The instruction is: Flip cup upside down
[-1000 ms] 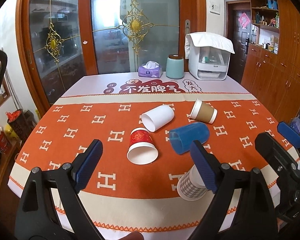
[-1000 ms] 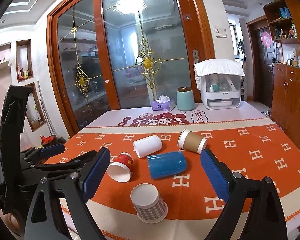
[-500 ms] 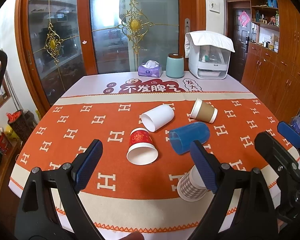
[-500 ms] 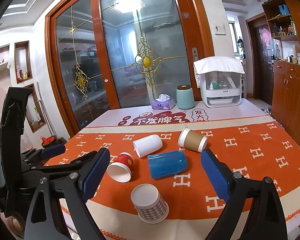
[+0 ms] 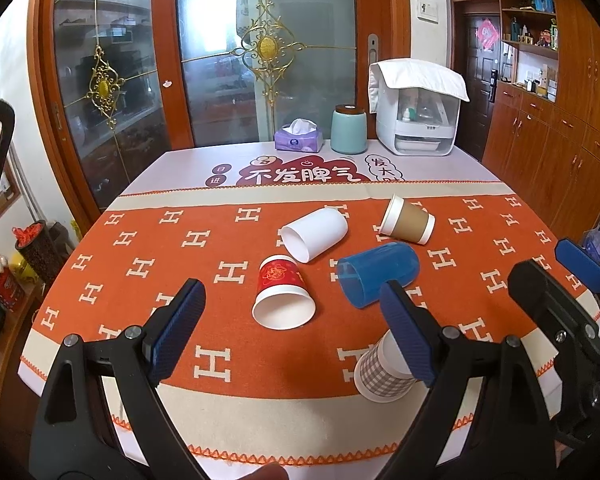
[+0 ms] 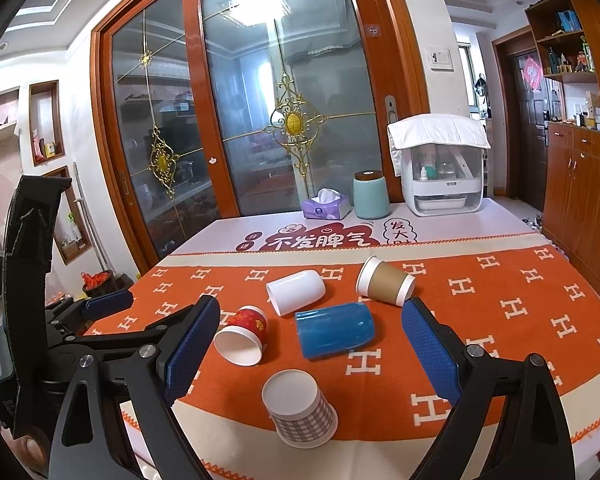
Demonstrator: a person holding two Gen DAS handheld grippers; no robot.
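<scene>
Wood-framed glass doors (image 6: 260, 120), cabinets (image 5: 560, 152), perhaps a ceiling light (image 6: 260, 4).

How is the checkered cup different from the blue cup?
The checkered cup stands upside down with its base on top; the blue cup lies on its side. The checkered cup looks like paper with a grid print; the blue cup is plain see-through plastic. The checkered cup sits nearer the table's front edge. Both rest on the orange tablecloth.

Glossy blue plastic cup (image 6: 335, 335), woven tablecloth (image 6: 500, 320)

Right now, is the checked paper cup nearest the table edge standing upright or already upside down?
Upside down. The checked cup stands on its wide rim on the tablecloth, narrow closed base up; the other four cups lie on their sides.
</scene>
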